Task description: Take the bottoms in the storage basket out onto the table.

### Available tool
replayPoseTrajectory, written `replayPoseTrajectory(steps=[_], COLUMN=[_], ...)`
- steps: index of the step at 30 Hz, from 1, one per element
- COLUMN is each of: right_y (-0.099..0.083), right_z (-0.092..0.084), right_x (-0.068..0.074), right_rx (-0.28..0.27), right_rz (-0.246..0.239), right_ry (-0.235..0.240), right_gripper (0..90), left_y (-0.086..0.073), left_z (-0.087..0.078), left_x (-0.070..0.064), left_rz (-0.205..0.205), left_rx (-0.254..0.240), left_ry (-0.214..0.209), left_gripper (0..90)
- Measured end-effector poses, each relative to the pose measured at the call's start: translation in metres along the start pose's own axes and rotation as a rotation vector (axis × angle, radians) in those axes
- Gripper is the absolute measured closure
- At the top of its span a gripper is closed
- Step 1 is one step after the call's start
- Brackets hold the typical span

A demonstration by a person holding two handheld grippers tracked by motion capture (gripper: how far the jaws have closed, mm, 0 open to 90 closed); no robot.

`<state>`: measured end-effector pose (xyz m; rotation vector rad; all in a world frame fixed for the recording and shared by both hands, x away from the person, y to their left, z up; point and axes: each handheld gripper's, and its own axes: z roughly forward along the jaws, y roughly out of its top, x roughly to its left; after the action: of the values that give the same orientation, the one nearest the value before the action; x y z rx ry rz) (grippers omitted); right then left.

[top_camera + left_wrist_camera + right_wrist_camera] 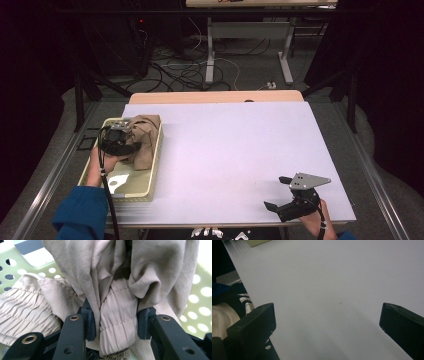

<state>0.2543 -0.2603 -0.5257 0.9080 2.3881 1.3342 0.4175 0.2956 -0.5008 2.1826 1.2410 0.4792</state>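
A crumpled beige garment [145, 136] lies in the far half of a pale yellow perforated basket [151, 184] at the table's left. My left gripper [120, 138] reaches into the basket from the near side. In the left gripper view its jaws [116, 322] press from both sides on a gathered elastic band of the garment [117, 312], with folds of cloth bulging above them. My right gripper [276, 192] rests low over the table's near right corner. Its jaws stand wide apart, with bare table between them [327, 317].
The white table [235, 150] stretches between the basket and the right gripper. The basket's holed wall [197, 297] stands close on both sides of the left jaws. Beyond the table's far edge are cables on the floor [180, 70] and another table's legs [210, 55].
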Motion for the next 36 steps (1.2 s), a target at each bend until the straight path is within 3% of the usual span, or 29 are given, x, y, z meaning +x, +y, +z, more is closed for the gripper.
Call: replayPoseTrajectory(steps=[6, 14, 36], right_y=[0.0, 0.0, 0.0], right_z=[-0.001, -0.001, 0.001], right_x=[0.0, 0.0, 0.0], right_rx=[0.012, 0.01, -0.008], right_rz=[0.003, 0.006, 0.012], right_ry=[0.001, 0.006, 0.003], right_gripper=[0.1, 0.1, 0.1], left_y=[0.0, -0.004, -0.005], left_z=[-0.005, -0.014, -0.04], left_x=[0.001, 0.001, -0.006], left_rz=[0.003, 0.001, 0.053], left_rx=[-0.004, -0.053, -0.137], left_ry=[-0.001, 0.005, 0.018], left_gripper=[60.7, 60.6, 60.7])
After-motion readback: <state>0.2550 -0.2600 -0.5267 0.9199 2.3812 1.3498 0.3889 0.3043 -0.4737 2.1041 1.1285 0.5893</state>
